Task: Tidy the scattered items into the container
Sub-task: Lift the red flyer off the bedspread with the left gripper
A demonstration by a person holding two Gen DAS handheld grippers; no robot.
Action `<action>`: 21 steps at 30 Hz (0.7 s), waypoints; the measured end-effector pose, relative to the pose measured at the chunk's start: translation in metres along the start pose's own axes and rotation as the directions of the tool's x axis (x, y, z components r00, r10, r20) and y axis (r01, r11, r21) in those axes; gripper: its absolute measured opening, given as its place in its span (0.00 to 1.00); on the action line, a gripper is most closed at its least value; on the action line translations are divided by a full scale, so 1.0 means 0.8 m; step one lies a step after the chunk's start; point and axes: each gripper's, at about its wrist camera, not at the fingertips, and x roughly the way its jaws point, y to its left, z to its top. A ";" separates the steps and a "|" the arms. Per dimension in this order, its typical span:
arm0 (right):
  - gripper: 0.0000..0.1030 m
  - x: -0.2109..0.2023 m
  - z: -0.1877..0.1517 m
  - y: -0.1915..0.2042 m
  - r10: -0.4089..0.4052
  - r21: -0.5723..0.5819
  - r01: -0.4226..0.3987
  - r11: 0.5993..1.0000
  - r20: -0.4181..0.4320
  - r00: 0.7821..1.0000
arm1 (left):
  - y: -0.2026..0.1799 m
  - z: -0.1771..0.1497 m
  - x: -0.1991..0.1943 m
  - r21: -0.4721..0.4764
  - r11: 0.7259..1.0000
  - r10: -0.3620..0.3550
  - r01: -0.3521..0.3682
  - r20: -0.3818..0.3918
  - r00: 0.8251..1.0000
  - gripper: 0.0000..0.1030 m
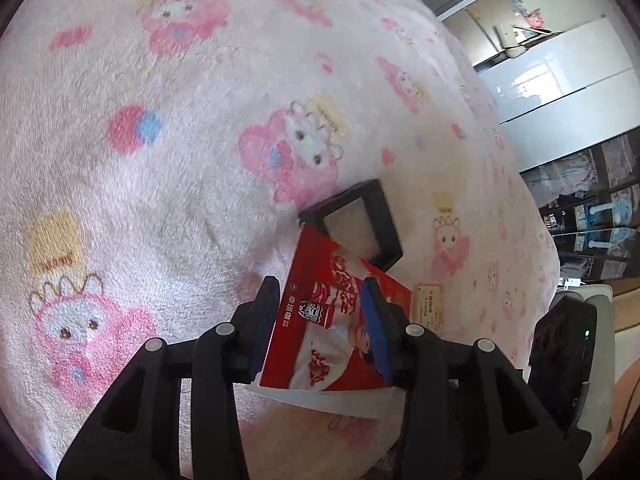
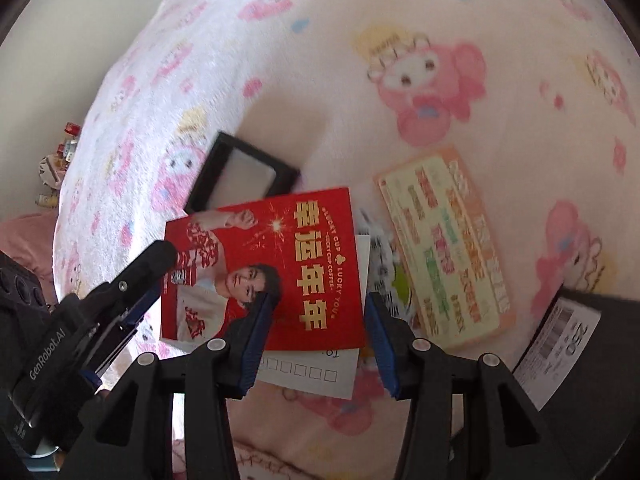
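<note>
Right-wrist view, read left to right. At the far left the left tool (image 1: 320, 284) is reaching in, one finger lying over the left edge of the red card (image 2: 304, 248). Its jaws are standing moderately wide; in its own view they are flanking the card's print without pinching it. The card is lying flat at centre frame, on top of a white postcard (image 2: 312, 372), both on the pink blanket (image 2: 360, 60) of a bed. A shallow black tray (image 2: 240, 176) is sitting just above the card, upper left of centre. The right tool (image 2: 320, 298) is hovering over the card's right half, jaws wide and holding nothing. Further right a yellow-green leaflet (image 2: 444, 248) is lying just beside the card, and a black box (image 2: 600, 320) with a white label is entering at the lower right; which of the two black items is the container cannot be told.

Judged step: lifting the red card. A flat card on soft fleece is probably best taken by an edge. One tool should be pressing it down while the other is sliding a finger under, so that the postcard is not dragged along.
</note>
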 end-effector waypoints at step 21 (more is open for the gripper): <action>0.43 -0.016 -0.011 0.006 -0.004 -0.003 0.004 1.000 0.087 0.996 | 0.041 -0.010 -0.014 -0.108 0.994 0.008 -0.009 -0.010 1.000 0.40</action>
